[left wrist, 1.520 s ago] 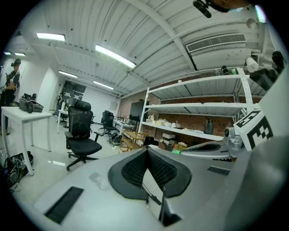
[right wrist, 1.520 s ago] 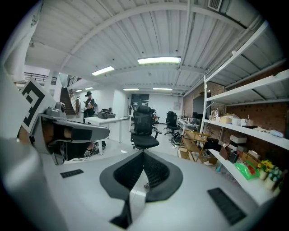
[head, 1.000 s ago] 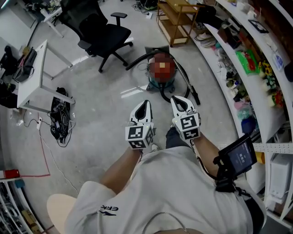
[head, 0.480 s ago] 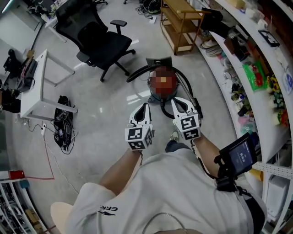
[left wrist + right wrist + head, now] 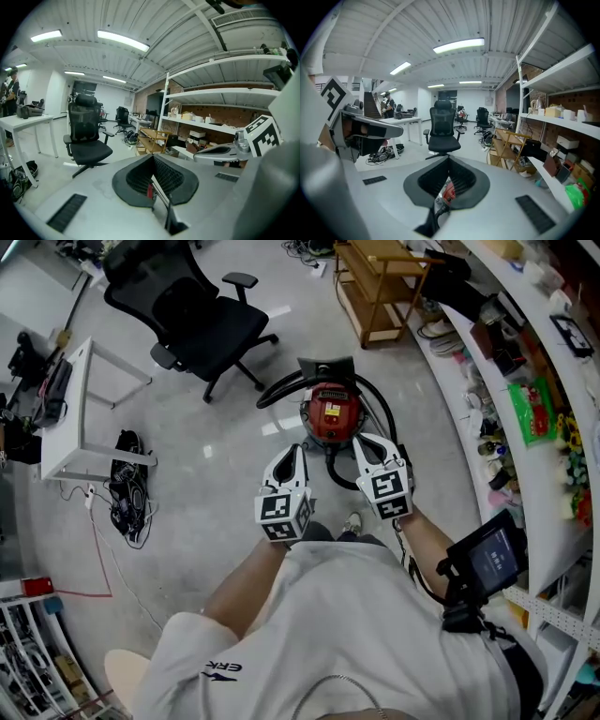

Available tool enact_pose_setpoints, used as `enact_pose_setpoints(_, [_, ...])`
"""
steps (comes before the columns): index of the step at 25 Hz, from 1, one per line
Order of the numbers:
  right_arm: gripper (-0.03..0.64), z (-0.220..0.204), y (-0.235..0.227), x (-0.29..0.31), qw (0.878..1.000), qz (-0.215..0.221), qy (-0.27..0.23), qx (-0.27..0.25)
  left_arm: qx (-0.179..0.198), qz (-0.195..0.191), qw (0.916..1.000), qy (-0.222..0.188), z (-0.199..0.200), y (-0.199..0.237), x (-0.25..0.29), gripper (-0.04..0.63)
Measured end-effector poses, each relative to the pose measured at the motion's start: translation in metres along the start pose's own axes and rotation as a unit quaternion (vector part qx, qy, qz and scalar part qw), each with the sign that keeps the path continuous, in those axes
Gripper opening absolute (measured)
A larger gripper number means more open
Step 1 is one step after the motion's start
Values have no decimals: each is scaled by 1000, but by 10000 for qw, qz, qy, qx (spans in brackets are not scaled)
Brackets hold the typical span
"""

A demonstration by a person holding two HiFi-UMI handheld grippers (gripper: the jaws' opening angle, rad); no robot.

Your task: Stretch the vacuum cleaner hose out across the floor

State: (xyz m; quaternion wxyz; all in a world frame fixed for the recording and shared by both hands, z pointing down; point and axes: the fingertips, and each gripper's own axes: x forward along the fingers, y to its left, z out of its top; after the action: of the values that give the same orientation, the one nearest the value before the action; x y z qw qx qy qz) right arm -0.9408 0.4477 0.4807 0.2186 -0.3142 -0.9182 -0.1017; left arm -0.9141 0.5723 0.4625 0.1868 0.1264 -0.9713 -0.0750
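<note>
A red canister vacuum cleaner (image 5: 333, 416) stands on the grey floor just ahead of me. Its black hose (image 5: 281, 385) lies coiled in loops around the canister, and a black end piece (image 5: 401, 448) rests at the right. My left gripper (image 5: 298, 450) and right gripper (image 5: 360, 441) are held side by side just short of the vacuum, both shut and empty, touching neither hose nor canister. In the left gripper view the jaws (image 5: 151, 165) meet tip to tip. A sliver of the red canister (image 5: 449, 191) shows through the slit below the shut jaws in the right gripper view.
A black office chair (image 5: 202, 320) stands behind the vacuum to the left. A white desk (image 5: 80, 409) and a black tangle of cables (image 5: 127, 488) are at the left. A wooden cart (image 5: 380, 287) and long curved shelves (image 5: 487, 399) line the right side.
I have stepped closer: the vacuum now lies nearer the gripper tips. Both grippers stay shut and side by side.
</note>
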Motion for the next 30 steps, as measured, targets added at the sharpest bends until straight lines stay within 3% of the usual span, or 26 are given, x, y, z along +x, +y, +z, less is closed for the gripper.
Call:
enact_pose_setpoints(13, [3, -2, -33, 110, 9987, 164, 471, -122, -314, 12, 9981, 525, -14, 85, 104, 3])
enact_pose_setpoints(22, [3, -16, -39, 201, 9873, 561, 933, -1157, -452, 36, 9937, 1021, -40, 158, 171, 3])
enact_pose_setpoints(26, [2, -29, -49, 230, 9802, 831, 1176, -1356, -587, 136, 9899, 1280, -60, 175, 196, 3])
enact_pose_setpoints(30, [3, -51, -64, 263, 9722, 1129, 1386, -1513, -314, 125, 9881, 1500, -81, 186, 227, 3])
